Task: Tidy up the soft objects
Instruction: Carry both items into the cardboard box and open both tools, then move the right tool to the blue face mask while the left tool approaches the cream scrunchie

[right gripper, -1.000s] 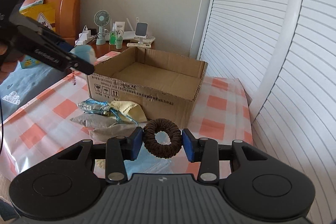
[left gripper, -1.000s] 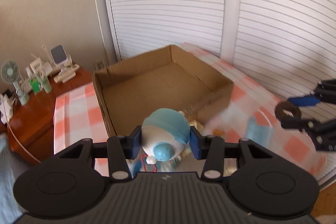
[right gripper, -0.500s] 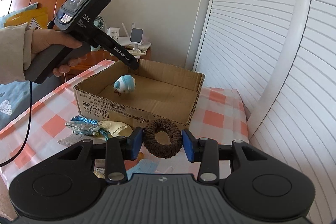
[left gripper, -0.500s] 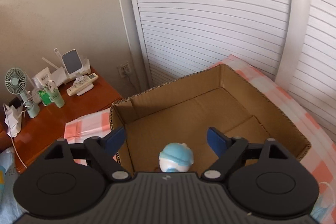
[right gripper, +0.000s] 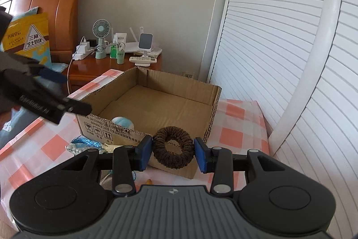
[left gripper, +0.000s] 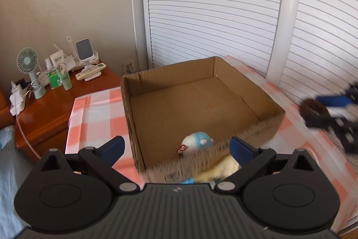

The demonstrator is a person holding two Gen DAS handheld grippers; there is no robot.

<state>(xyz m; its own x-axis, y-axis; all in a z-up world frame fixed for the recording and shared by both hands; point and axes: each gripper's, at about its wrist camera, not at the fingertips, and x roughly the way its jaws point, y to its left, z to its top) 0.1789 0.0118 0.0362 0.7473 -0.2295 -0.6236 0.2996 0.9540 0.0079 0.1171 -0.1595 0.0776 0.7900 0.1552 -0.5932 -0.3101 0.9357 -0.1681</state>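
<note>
An open cardboard box stands on the checked cloth. A blue and white plush toy lies inside it at the near corner; it also shows in the right wrist view. My left gripper is open and empty, just in front of the box's near wall. My right gripper is shut on a brown hair scrunchie and holds it in front of the box's near wall. The scrunchie also shows blurred in the left wrist view.
A yellow soft item and blue and silver soft pieces lie on the cloth in front of the box. A wooden nightstand holds a fan, bottles and a remote. White slatted doors stand to the right.
My left gripper opened and dropped the plush toy into the box, then drew back toward the near wall. My right gripper kept the scrunchie and moved closer to the box.
</note>
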